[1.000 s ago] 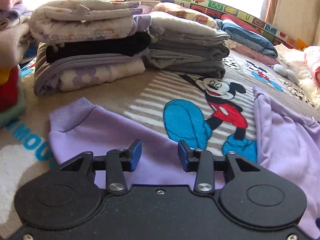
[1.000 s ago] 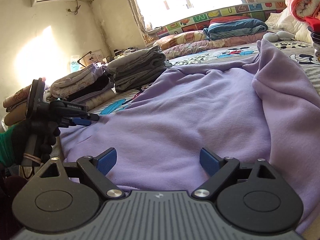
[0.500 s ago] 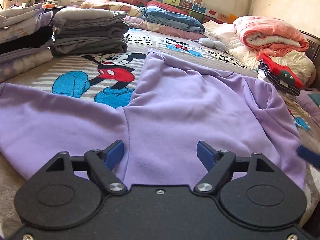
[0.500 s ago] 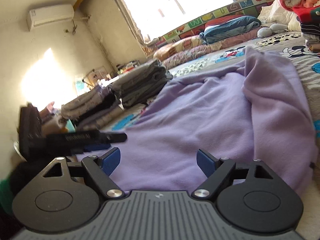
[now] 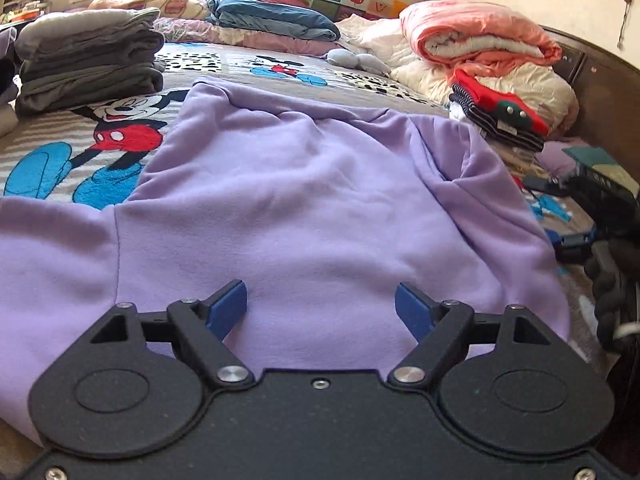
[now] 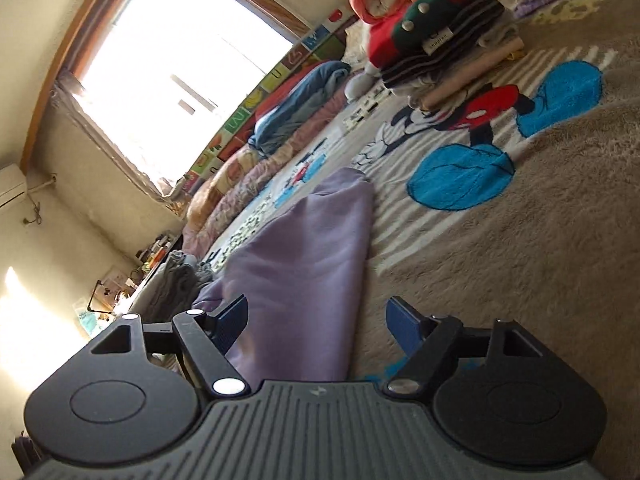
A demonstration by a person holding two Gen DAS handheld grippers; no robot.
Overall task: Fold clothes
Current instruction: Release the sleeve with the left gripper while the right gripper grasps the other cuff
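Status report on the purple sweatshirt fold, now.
Left gripper open, over purple sweatshirt, empty. Right gripper open, jaws just closing in, sweatshirt edge between, no grip. Sweatshirt spread flat, unfolded. Nothing in the way.

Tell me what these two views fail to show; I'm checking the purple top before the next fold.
- Purple top: near hem hidden under the left gripper body, left view; left sleeve cut off by the frame edge.
- Purple top, right view: only one tilted strip shows past the open right gripper.
- Person's hand: dark and cut off at the left view's right edge.
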